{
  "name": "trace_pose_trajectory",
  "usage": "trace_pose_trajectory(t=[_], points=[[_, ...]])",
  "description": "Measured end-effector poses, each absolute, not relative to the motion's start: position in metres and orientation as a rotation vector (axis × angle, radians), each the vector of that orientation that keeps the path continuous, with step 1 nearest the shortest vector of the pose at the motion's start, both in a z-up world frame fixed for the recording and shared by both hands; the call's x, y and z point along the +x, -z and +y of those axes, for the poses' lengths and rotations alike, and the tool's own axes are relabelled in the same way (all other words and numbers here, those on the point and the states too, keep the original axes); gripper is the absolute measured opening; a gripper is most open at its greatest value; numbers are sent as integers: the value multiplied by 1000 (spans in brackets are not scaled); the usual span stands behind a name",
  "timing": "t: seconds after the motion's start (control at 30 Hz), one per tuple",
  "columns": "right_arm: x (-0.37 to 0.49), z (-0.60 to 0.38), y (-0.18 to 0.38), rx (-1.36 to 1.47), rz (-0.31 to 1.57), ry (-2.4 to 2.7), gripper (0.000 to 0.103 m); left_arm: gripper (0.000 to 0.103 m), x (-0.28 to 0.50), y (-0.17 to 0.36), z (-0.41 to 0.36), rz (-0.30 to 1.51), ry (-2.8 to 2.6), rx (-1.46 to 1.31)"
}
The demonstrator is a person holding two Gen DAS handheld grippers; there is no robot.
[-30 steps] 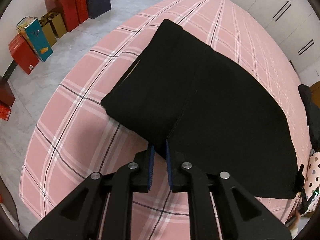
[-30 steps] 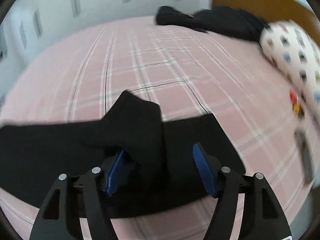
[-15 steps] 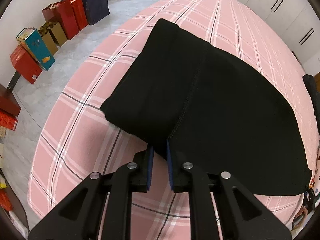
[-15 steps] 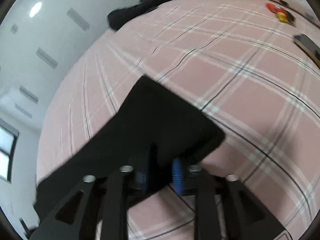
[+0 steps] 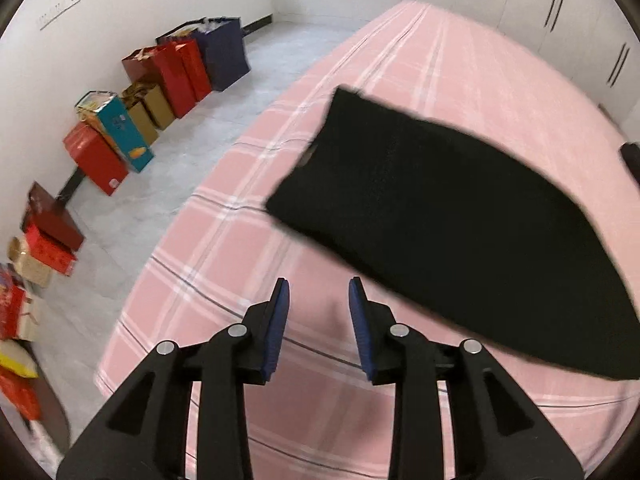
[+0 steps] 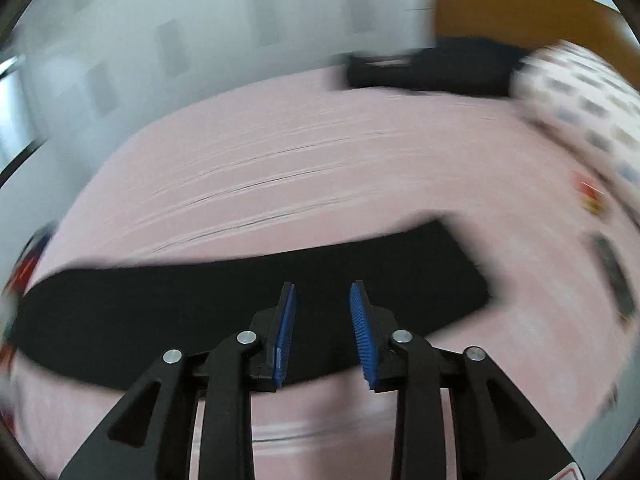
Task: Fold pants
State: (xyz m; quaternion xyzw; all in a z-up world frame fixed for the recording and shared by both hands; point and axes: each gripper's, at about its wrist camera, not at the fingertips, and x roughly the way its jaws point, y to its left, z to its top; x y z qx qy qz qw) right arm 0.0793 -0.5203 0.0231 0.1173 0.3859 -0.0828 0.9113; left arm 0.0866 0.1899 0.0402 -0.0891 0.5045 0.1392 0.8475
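The black pants [image 5: 460, 220] lie folded flat on the pink plaid bed [image 5: 248, 264]. In the left wrist view they stretch from the upper middle to the lower right. My left gripper [image 5: 316, 292] is open and empty, above bare sheet just left of the pants' near edge. In the blurred right wrist view the pants [image 6: 248, 292] lie as a long black band across the middle. My right gripper [image 6: 322, 296] is open and empty, over the pants' near edge.
Gift bags and boxes [image 5: 160, 92] line the wall on the floor to the left of the bed. A dark clothes pile [image 6: 432, 68] and a patterned pillow [image 6: 580, 96] sit at the headboard end. A small dark flat object [image 6: 612, 276] lies on the bed's right side.
Both grippers were shut on the pants half a second ago; both have let go, opened and pulled back. The pants now lie flat on the bed. The right view is swinging fast.
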Motion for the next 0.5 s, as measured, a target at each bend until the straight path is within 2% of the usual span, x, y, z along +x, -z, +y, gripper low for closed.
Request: trace_pose_trajectory(t=[0.1, 0.17, 0.2, 0.3, 0.37, 0.43, 0.5], points=[[137, -426, -24, 214, 859, -98, 27, 35, 88, -62, 149, 984, -249, -222], [183, -365, -26, 207, 896, -255, 27, 57, 94, -65, 124, 964, -248, -267], [206, -338, -28, 204, 898, -310, 27, 61, 98, -62, 116, 956, -264, -295], [273, -272, -25, 142, 931, -392, 26, 61, 109, -34, 90, 986, -333, -335], [310, -247, -14, 118, 986, -414, 27, 54, 115, -4, 77, 1049, -336, -328], [337, -218, -1, 70, 1032, -408, 27, 53, 117, 26, 62, 1122, -324, -273], [353, -197, 14, -4, 1059, -398, 27, 54, 109, 29, 47, 1063, -323, -144]])
